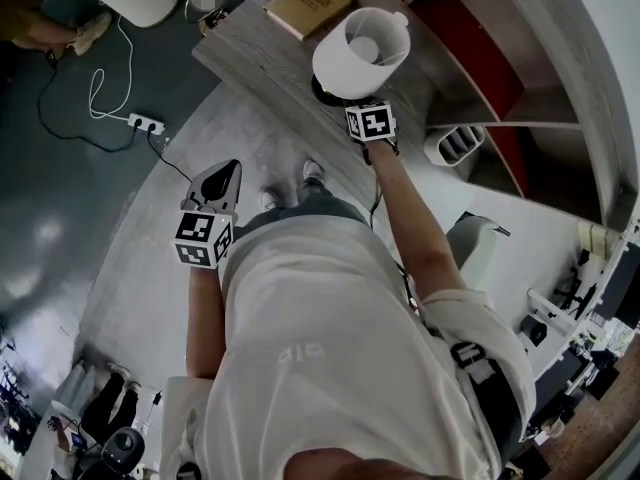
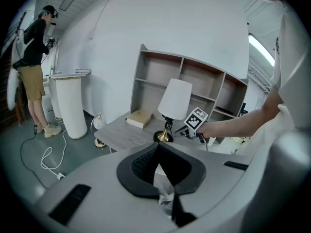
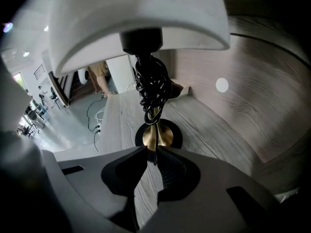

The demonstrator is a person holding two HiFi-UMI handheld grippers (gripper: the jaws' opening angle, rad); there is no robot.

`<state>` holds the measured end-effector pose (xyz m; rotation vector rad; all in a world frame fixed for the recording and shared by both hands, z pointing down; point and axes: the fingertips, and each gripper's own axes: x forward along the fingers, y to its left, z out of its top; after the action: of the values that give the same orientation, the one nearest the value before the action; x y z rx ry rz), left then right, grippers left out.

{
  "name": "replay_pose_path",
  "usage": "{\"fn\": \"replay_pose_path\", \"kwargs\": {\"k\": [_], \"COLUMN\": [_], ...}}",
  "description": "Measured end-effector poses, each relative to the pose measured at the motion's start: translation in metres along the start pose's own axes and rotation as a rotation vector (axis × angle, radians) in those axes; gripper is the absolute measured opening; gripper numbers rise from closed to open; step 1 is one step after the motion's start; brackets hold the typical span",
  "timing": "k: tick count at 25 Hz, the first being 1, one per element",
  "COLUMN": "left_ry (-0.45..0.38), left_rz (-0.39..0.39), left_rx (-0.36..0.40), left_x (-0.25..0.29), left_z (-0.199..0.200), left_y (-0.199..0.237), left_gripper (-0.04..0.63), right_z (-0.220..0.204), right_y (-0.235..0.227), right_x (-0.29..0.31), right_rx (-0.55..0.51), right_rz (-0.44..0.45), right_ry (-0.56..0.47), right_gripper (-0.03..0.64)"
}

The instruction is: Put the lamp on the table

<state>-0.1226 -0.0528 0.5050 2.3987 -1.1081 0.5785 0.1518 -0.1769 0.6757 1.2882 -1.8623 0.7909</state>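
The lamp [image 1: 360,53], with a white shade, a brass stem and a round black base, stands upright on the grey wooden table [image 1: 260,58]. In the right gripper view the lamp's [image 3: 151,91] coiled black cord [image 3: 154,152] hangs from the stem down between the jaws. My right gripper [image 3: 151,152] sits low at the base, its jaws narrowly apart, with a slit of light beside the cord. The left gripper view shows the right gripper [image 2: 179,130] beside the lamp [image 2: 175,98]. My left gripper [image 1: 232,168] hangs over the floor, away from the table, shut and empty.
A tan book [image 1: 308,6] lies on the table's far end. An open shelf unit [image 1: 480,48] stands right behind the table. A power strip [image 1: 145,123] with cables lies on the floor at left. A white pedestal [image 2: 73,106] and a standing person [image 2: 31,67] are farther off.
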Motion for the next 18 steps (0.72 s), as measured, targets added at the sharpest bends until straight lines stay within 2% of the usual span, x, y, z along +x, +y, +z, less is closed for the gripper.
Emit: {"fn": "replay_pose_path", "kwargs": {"k": [5,11,18], "left_ry": [-0.005,-0.006,-0.016], "left_rz": [-0.036,-0.085,-0.126], "left_rx": [0.022,0.050,0.078], "left_x": [0.011,0.026,0.038], "left_z": [0.007,0.015,0.029], "left_y": [-0.008,-0.020,-0.027], "left_gripper": [0.014,0.014,0.014], "right_z": [-0.003,0.001,0.026], "right_y": [0.008,0.021,0.041], "right_x": [-0.017,-0.045,-0.098], "right_rx": [0.008,-0.005,-0.011], "right_rz": [0.021,0.054,0.118], "right_ry": [-0.006,-0.015,-0.142], "right_gripper": [0.048,0.037,0.032]}}
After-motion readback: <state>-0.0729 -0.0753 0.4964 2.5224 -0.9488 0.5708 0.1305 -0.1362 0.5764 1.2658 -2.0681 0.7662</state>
